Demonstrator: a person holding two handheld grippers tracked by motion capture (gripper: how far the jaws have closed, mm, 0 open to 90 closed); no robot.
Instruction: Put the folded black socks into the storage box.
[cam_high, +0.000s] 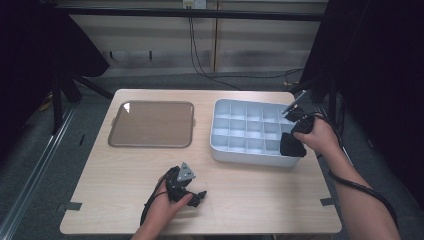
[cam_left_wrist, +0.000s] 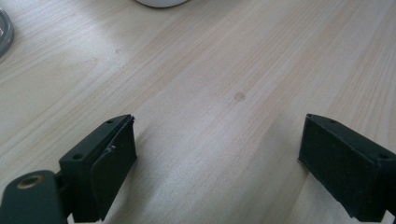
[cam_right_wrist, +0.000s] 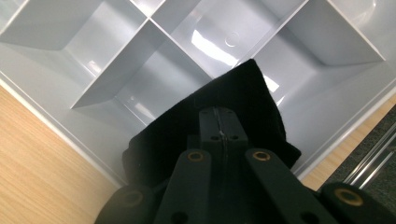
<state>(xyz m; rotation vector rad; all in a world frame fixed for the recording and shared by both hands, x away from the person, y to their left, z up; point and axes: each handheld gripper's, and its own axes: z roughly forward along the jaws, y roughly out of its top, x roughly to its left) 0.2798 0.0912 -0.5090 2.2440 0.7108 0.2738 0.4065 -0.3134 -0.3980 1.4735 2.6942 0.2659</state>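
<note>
A black cloth (cam_high: 292, 146) hangs over the near right corner of the white divided organizer box (cam_high: 235, 150). My right gripper (cam_high: 296, 134) is shut on it from above. In the right gripper view the jaws (cam_right_wrist: 219, 116) are pressed together on the black cloth (cam_right_wrist: 247, 93), which drapes down into a compartment of the organizer box (cam_right_wrist: 116, 60). My left gripper (cam_high: 198, 197) rests low on the wooden table near its front edge. In the left gripper view it stands open (cam_left_wrist: 217, 154), with bare wood between its fingers.
A shallow brown-tinted transparent tray (cam_high: 151, 124) lies at the back left of the table (cam_high: 250, 190). The organizer's other compartments look empty. Dark stands and cables line the floor beyond the table's far and right edges.
</note>
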